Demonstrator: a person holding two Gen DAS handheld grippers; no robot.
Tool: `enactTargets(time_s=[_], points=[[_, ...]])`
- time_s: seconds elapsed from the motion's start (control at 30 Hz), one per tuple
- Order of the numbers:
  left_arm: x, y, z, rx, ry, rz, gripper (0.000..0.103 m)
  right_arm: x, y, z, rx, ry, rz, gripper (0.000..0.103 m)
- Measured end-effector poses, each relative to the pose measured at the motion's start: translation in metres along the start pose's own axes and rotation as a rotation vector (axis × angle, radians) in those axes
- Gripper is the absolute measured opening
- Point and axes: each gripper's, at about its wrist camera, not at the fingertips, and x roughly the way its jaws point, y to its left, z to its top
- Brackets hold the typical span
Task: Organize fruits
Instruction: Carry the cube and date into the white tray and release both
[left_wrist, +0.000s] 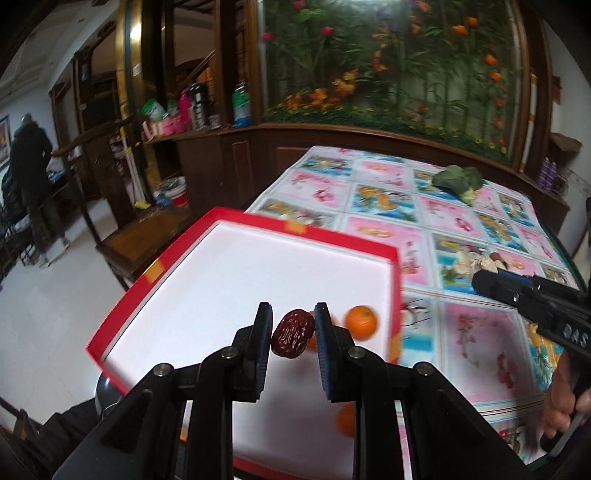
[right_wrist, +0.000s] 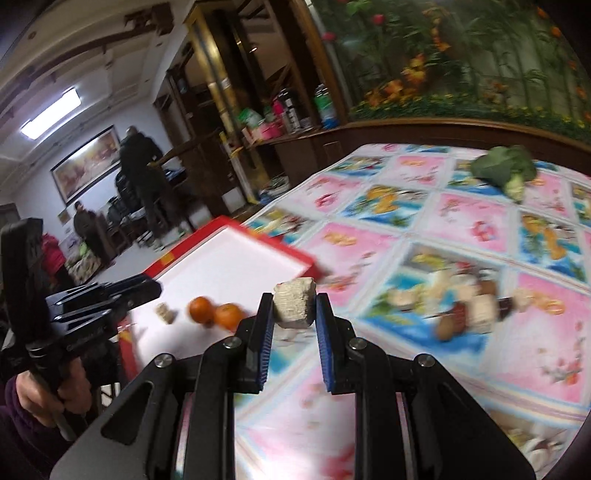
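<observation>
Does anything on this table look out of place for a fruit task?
Yes. A green broccoli head lies alone at the far side of the patterned tablecloth, away from the red-rimmed white tray; it is a vegetable, not fruit.

"DAS" (white) on right claw (left_wrist: 532, 295)

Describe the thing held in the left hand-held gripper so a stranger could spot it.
Find the red-rimmed white tray at the edge of the patterned tablecloth. Above it, the left hand-held gripper pinches a red date: dark, wrinkled and oval, unlike the smooth round oranges beside it.
</observation>
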Motion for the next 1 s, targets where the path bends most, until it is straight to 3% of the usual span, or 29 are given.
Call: enactTargets(time_s=[0.17, 0.3, 0.47, 1.0], points=[[0.005, 0.016, -0.005, -0.019, 0.009, 0.028, 0.022, 0.027, 0.044, -0.003, -0.024, 0.036, 0.102, 0.024], [0.013, 0.020, -0.011, -0.028, 0.029, 0.036, 0.022, 0.047, 0.071, -0.009, -0.061, 0.083, 0.135, 0.025], [0.020, 0.023, -0.018, -0.033, 0.051, 0.031, 0.022, 0.070, 0.087, -0.023, -0.107, 0.176, 0.130, 0.025], [0.027, 0.019, -0.024, -0.024, 0.070, 0.042, 0.022, 0.087, 0.090, -0.035, -0.131, 0.247, 0.098, 0.025]])
